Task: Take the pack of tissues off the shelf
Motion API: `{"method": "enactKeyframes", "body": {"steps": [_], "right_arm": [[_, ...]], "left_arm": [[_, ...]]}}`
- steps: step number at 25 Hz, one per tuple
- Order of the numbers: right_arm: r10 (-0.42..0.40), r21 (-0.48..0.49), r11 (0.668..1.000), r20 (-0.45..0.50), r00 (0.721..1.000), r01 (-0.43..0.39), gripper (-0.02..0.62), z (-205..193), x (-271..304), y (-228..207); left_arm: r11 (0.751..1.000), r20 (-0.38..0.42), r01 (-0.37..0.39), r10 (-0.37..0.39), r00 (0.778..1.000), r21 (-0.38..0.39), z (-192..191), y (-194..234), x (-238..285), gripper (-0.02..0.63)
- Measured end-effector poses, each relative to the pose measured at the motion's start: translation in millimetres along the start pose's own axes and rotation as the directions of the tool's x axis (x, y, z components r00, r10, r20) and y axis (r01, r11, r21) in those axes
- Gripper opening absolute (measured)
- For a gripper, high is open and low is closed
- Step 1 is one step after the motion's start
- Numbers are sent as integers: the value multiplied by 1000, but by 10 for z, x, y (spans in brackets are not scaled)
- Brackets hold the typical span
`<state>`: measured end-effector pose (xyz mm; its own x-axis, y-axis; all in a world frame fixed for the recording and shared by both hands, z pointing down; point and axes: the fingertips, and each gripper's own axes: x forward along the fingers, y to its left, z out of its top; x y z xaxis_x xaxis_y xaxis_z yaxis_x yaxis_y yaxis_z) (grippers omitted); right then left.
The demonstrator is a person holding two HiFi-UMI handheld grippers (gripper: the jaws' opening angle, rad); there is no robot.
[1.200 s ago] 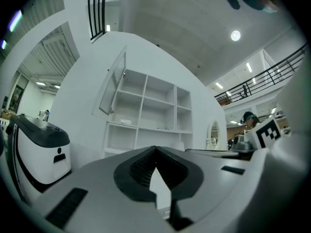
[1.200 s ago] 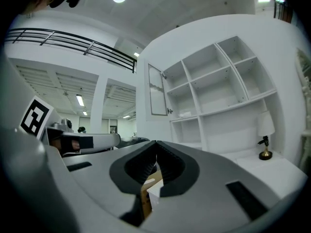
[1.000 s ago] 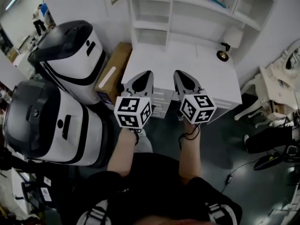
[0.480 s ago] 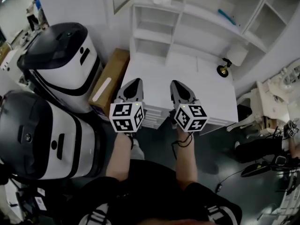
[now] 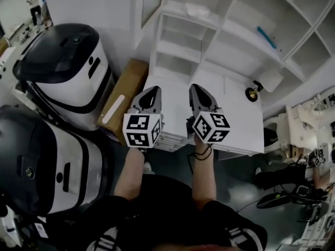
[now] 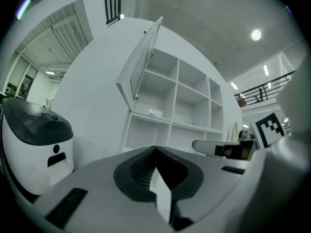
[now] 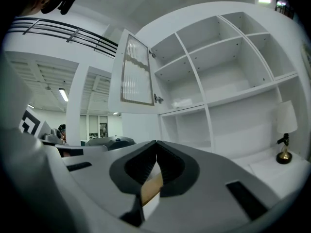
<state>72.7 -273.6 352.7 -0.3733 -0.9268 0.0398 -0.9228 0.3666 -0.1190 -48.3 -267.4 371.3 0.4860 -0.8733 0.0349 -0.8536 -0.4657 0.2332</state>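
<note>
The pack of tissues (image 5: 196,10) is a small white bundle lying on an upper shelf of the white shelf unit (image 5: 180,46), just right of its open glass door (image 5: 149,1). It also shows in the left gripper view as the tissues (image 6: 154,112), and in the right gripper view as the tissues (image 7: 182,103). My left gripper (image 5: 152,89) and right gripper (image 5: 194,87) hang side by side over the near part of the white desk (image 5: 235,124), well short of the shelf. Both are shut and hold nothing: left gripper (image 6: 155,148), right gripper (image 7: 156,141).
Two big white-and-black machines (image 5: 68,72) stand at the left, with a cardboard box (image 5: 123,95) between them and the desk. A small lamp (image 5: 255,92) stands at the desk's back right. A blue object (image 5: 266,37) lies on a right-hand shelf. White chairs (image 5: 309,119) stand far right.
The view has swung up and toward the shelf unit, so its upper shelves and the tissues now show larger. Both grippers stayed shut and side by side, a little farther over the desk.
</note>
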Motion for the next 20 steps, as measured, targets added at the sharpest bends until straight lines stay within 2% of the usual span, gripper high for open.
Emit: {"method": "enactKeyframes", "body": {"steps": [6,12,20], "right_arm": [[-5,2,1000,34,999,5,20,50,438,78],[-48,6,999,32,998,48,20,56,710,-10],[-13,-16,1000,31,999,13,20,108,999,78]], "left_arm": [[995,-4,89,-88,996,37,68,4,213,9],[998,0,63,-63,998,-3,107,331,334,9],[1000,-4,28,-28,1000,-9,127,609,394,9]]}}
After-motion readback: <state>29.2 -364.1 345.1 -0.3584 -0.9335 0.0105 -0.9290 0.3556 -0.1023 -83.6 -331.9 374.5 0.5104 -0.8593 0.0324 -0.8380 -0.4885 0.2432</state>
